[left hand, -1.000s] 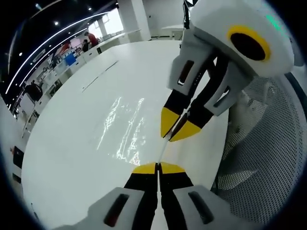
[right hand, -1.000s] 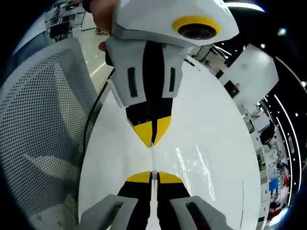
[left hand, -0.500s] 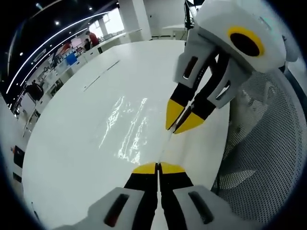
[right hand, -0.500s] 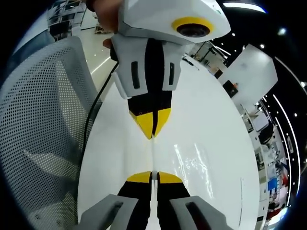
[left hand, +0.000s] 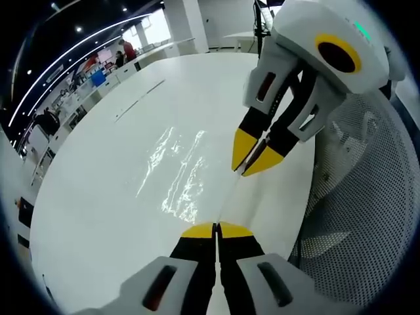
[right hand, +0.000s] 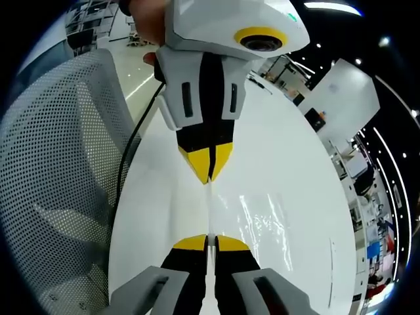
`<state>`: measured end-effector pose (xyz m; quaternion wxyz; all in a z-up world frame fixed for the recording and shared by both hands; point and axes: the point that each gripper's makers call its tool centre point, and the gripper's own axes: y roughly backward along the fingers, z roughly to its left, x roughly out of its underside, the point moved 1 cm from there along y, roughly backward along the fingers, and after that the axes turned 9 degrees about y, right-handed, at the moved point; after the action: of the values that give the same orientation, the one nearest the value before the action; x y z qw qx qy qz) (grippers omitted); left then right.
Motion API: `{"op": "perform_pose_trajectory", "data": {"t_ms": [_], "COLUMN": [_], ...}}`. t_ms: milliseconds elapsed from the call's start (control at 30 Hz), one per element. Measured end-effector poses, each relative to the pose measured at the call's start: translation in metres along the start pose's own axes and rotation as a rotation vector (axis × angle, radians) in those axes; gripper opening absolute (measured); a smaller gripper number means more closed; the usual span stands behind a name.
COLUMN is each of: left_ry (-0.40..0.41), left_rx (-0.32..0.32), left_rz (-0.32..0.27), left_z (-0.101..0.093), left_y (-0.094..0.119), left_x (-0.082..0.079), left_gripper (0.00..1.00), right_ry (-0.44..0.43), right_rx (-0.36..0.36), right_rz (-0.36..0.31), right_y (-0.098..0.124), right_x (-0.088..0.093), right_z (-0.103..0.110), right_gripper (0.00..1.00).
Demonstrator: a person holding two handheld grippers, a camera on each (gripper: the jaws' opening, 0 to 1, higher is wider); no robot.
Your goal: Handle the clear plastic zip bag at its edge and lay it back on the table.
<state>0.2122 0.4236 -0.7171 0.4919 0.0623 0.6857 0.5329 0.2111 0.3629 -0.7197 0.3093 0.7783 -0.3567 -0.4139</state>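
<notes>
zip bag (left hand: 177, 174) hangs stretched above the white table (left hand: 98, 197), its near edge clamped by both the left gripper (left hand: 216, 230) and the right gripper (left hand: 252, 161), jaws pressed together. judging so, laying down and release remain.

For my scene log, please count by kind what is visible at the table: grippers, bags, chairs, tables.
Grippers: 2, left gripper and right gripper, both shut on the bag's edge
Clear plastic zip bag: 1
Mesh chair: 1
White table: 1
Total: 5
</notes>
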Motion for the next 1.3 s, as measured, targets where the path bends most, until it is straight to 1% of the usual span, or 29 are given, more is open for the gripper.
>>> {"op": "perform_pose_trajectory", "data": {"t_ms": [200,533,700,867,967,1033,1100,1300], "left_ry": [0.008,0.022,0.034,0.042,0.056,0.059,0.061,0.068], "left_rx": [-0.014,-0.029,-0.03,-0.037,-0.042,-0.045,-0.047,-0.062], "left_rz": [0.008,0.022,0.026,0.026,0.024,0.025,0.028,0.037], "left_z": [0.003,0.01,0.01,0.013,0.018,0.018,0.017,0.024], "left_y": [0.001,0.003,0.004,0.005,0.005,0.005,0.005,0.006], "left_x": [0.003,0.008,0.01,0.011,0.014,0.014,0.015,0.02], "left_gripper": [0.0,0.0,0.0,0.0,0.0,0.0,0.0,0.0], "right_ry": [0.004,0.0,-0.011,-0.009,-0.018,-0.018,-0.019,-0.028], "right_rx": [0.0,0.001,0.0,0.0,0.004,0.003,0.003,0.004], "right_rz": [0.003,0.021,0.022,0.027,0.029,0.03,0.033,0.048], "right_y": [0.001,0.004,0.005,0.006,0.007,0.008,0.009,0.011], "right_x": [0.001,0.009,0.011,0.013,0.015,0.016,0.017,0.025], "right_z": [0.0,0.0,0.0,0.0,0.0,0.0,0.0,0.0], "right_gripper": [0.0,0.0,0.0,0.0,0.0,0.0,0.0,0.0]}}
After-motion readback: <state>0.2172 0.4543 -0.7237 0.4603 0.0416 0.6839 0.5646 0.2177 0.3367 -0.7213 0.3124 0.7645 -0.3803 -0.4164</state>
